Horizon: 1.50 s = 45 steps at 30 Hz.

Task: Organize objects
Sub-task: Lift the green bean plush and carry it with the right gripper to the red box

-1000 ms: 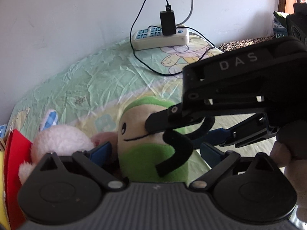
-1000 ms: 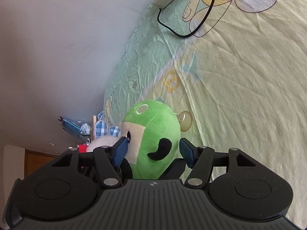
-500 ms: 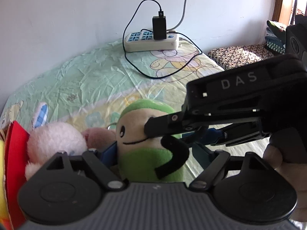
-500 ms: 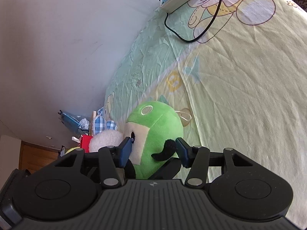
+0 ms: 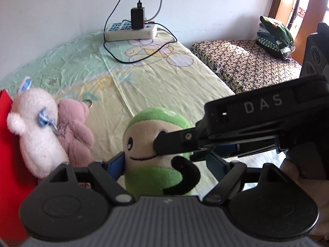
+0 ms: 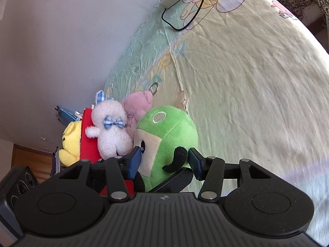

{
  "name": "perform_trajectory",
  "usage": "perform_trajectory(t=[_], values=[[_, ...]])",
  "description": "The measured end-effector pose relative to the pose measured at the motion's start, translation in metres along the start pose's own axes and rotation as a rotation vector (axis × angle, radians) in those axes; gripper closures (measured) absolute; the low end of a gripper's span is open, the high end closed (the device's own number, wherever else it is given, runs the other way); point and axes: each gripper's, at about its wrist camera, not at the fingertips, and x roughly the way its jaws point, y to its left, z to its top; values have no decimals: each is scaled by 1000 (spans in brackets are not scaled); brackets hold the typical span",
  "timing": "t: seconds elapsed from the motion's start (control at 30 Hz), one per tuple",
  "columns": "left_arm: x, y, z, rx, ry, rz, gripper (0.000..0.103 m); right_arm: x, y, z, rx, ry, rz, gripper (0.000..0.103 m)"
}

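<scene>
A green plush toy [image 5: 156, 164] with a cream face and black arms is upright just above the yellow-green bed sheet [image 5: 164, 86]. My left gripper [image 5: 166, 163] is shut on its lower body, blue pads at either side. From the right comes my right gripper [image 5: 174, 144], whose black finger presses across the toy's face. In the right wrist view the right gripper [image 6: 164, 160] squeezes the green plush toy [image 6: 168, 131] between face and arm. A finger of the left gripper [image 6: 174, 181] shows under it.
A white plush rabbit [image 5: 35, 127] and a pink bear [image 5: 74, 131] lean on a red object [image 5: 10, 144] at the left, with a yellow plush [image 6: 70, 140] behind. A power strip [image 5: 131, 30] with cables lies by the wall. A patterned bench [image 5: 246, 61] holds folded clothes.
Both grippers' jaws narrowed onto the green plush toy. They drew it away from the white rabbit and pink bear, which now sit apart at the left.
</scene>
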Motion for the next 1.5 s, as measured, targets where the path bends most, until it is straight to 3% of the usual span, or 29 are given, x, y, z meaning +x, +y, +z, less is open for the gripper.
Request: perform_trajectory(t=[0.27, 0.53, 0.7, 0.87, 1.33, 1.5], values=[[-8, -16, -28, 0, 45, -9, 20, -9, -9, -28, -16, 32, -31, 47], [1, -12, -37, -34, 47, 24, 16, 3, -7, -42, -68, 6, -48, 34], [-7, -11, -40, -61, 37, 27, 20, 2, -9, -43, -53, 18, -27, 37], [-21, -9, -45, -103, 20, 11, 20, -2, 7, -52, -138, 39, -36, 38], [-117, 3, -53, -100, -174, 164, 20, -10, 73, -72, -244, 117, 165, 40], [-151, 16, -49, -96, -266, 205, 20, -13, 108, -72, -311, 96, 216, 40]])
